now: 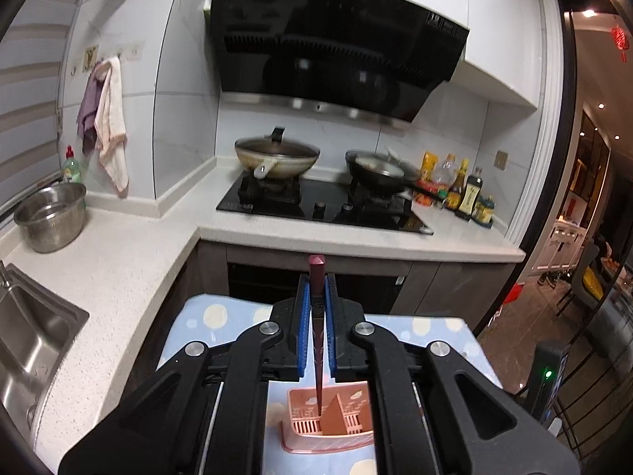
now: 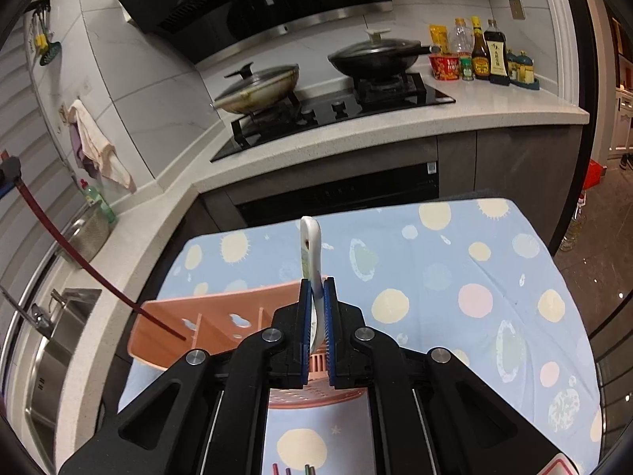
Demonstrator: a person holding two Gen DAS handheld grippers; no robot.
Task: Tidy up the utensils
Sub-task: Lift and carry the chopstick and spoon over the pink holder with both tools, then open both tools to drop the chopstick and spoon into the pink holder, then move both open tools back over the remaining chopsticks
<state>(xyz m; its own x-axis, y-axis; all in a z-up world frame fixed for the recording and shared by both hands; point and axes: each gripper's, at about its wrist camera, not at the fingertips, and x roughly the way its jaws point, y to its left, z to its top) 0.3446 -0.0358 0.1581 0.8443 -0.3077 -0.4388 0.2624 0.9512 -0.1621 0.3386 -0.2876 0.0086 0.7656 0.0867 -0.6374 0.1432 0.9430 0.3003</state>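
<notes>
A dark red chopstick [image 1: 317, 316], pinched upright between the left gripper's [image 1: 317, 289] fingers, has its tip inside the pink utensil holder [image 1: 328, 415] on the cloth-covered bench [image 2: 455, 277], while the right gripper [image 2: 317, 301] pinches a white spoon [image 2: 310, 253] over it.

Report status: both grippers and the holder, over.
Left gripper shut on chopstick, tip down over pink holder. Right gripper shut on white spoon, above holder. Nothing blocking it.
</notes>
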